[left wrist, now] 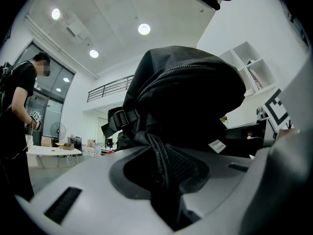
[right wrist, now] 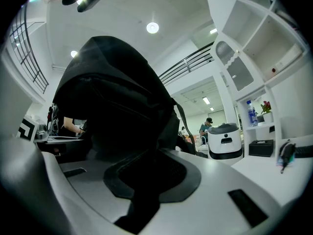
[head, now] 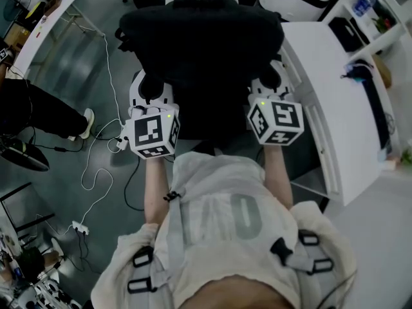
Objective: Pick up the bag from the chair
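A black backpack hangs in front of me, held at its lower edge from both sides. My left gripper is shut on a woven strap of the backpack, which runs down between its jaws. My right gripper is shut on black fabric at the other side of the backpack, which fills the gap between its jaws. A dark shape lies under the bag; I cannot tell whether it is the chair.
A white desk with shelves stands close on the right. White cables trail over the grey floor at left, near a person in dark clothes. A white table is at far left.
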The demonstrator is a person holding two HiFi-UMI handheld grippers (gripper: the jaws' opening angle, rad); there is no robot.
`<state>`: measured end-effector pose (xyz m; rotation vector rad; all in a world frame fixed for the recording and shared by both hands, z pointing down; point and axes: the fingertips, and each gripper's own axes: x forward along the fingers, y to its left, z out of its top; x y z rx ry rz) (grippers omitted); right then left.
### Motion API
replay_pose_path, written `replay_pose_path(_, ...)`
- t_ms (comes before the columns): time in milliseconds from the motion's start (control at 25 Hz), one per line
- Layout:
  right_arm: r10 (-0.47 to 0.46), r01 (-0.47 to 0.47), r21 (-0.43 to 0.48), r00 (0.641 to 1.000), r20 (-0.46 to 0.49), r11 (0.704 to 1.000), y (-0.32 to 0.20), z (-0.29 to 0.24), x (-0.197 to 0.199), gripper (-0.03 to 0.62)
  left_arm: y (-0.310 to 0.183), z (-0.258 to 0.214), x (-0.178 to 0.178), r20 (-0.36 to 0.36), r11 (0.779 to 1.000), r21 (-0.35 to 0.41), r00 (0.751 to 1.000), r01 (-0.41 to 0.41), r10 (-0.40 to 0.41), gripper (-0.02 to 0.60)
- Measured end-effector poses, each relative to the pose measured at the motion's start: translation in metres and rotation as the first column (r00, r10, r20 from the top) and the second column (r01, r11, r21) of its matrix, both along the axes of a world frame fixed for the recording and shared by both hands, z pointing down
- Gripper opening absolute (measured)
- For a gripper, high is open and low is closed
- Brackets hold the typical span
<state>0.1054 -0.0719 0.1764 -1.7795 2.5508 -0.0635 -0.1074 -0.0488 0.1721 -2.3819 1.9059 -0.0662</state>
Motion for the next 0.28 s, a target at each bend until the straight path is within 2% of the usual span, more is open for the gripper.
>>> replay_pose_path(280,0.006,-0.006,-0.001,1.000,0.004,1.000,0.0035,0.0051,0.0042,0.057,0.0013,0.0045,0.0039,0.004,1.000,-0.001,1.000,-0.006,0.006,0.084)
